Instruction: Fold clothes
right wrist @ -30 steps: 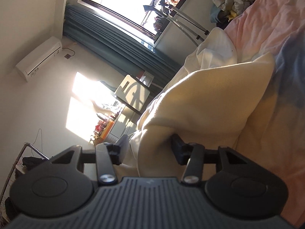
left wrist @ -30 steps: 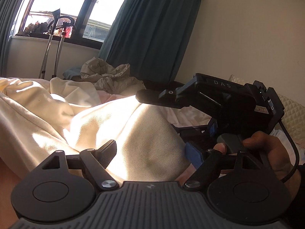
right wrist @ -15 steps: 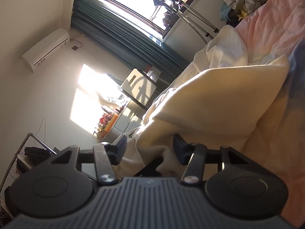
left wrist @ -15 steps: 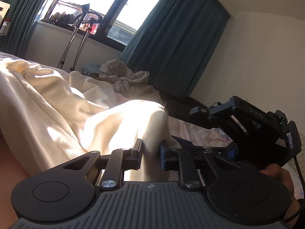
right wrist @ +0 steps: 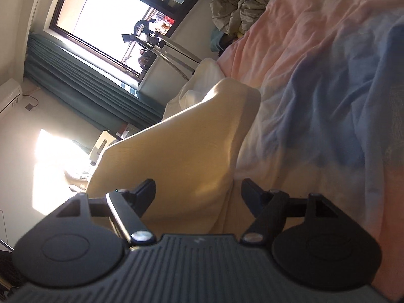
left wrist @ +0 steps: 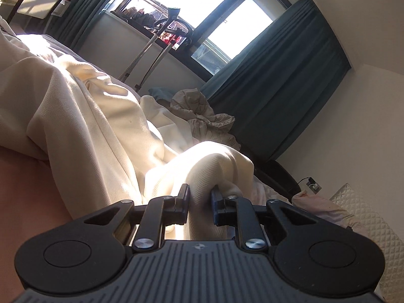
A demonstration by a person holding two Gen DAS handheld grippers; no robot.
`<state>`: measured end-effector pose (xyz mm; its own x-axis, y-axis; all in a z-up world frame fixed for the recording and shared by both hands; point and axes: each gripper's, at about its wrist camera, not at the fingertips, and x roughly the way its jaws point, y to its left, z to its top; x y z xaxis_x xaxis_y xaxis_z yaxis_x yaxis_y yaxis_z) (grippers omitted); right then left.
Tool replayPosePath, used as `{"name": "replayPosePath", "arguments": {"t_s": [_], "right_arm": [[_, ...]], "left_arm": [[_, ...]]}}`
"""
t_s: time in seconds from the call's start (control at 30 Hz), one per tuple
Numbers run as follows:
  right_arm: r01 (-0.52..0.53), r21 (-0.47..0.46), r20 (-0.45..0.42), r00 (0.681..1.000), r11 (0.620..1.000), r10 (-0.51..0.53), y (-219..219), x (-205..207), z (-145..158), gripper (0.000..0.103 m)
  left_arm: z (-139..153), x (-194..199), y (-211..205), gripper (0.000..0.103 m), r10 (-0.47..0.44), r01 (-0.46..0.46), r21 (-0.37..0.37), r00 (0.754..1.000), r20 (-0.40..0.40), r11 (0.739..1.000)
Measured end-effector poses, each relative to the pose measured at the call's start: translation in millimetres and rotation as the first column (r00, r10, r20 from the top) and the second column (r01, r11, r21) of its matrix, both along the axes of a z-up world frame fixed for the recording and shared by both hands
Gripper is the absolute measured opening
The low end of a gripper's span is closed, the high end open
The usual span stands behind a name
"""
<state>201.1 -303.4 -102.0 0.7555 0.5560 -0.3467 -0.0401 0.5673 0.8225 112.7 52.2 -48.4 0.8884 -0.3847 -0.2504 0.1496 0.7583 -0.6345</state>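
My left gripper (left wrist: pixel 200 197) is pinched tight on a bunched fold of the cream garment (left wrist: pixel 101 126); both pads press the cloth, which bulges out above the jaws. The rest of the garment lies spread to the left over the bed, part in direct sun.

My right gripper (right wrist: pixel 198 189) has its jaws opening. A flap of the same cream garment (right wrist: pixel 176 151) stands between them, but neither pad presses it: gaps show on both sides. The flap rests on the pink and blue bedsheet (right wrist: pixel 328 75).

At the far end of the bed lies a crumpled grey cloth (left wrist: pixel 204 116), below the window (left wrist: pixel 202 5) and beside the dark teal curtain (left wrist: pixel 285 80).
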Motion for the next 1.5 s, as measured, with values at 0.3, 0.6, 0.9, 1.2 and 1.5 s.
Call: {"name": "replayPosePath", "arguments": {"t_s": [0.3,0.6,0.9,1.2,1.5], "right_arm": [[-0.084,0.199,0.036,0.996,0.976,0.078,32,47,-45,0.084],[-0.038,0.130,0.004,0.999,0.991,0.038,46,42,-39,0.029],[0.167,-0.087,0.097,0.983,0.982,-0.159,4,-8,39,0.021],[0.388,-0.385,0.176,0.922,0.837,-0.346,-82,-35,107,0.020],[0.385,-0.458,-0.033,0.893,0.801,-0.448,-159,15,8,0.021]], "left_arm": [[-6,10,18,0.020,0.035,-0.038,-0.072,0.999,-0.035,0.997],[-8,13,22,0.021,0.053,-0.056,-0.052,0.997,-0.060,0.997],[3,6,5,0.072,-0.052,0.052,-0.028,0.999,0.003,0.998],[1,-3,-17,0.083,-0.134,0.132,0.047,0.991,0.027,0.990],[-12,11,-18,0.084,-0.114,0.116,0.067,0.993,-0.032,0.991]]}}
